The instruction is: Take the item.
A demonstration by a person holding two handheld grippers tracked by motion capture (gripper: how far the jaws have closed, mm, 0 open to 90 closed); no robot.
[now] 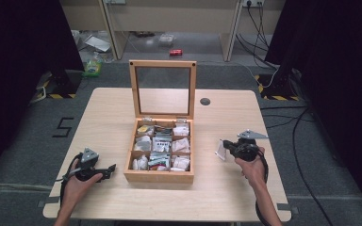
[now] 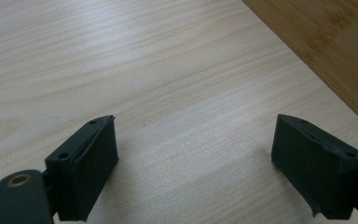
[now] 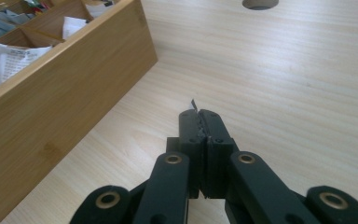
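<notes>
Wooden box w/ lid up, mid-table, compartments full of packets. Right gripper at box's 3 o'clock, clamped on white packet; its own view shows just an edge. Left gripper at 9 o'clock, jaws apart, nothing held.

Bare forearms; black tools with brass rivets, grey plates, trailing cables.

Bare table is left on both sides of the wooden box; the middle is blocked by its upright lid.
</notes>
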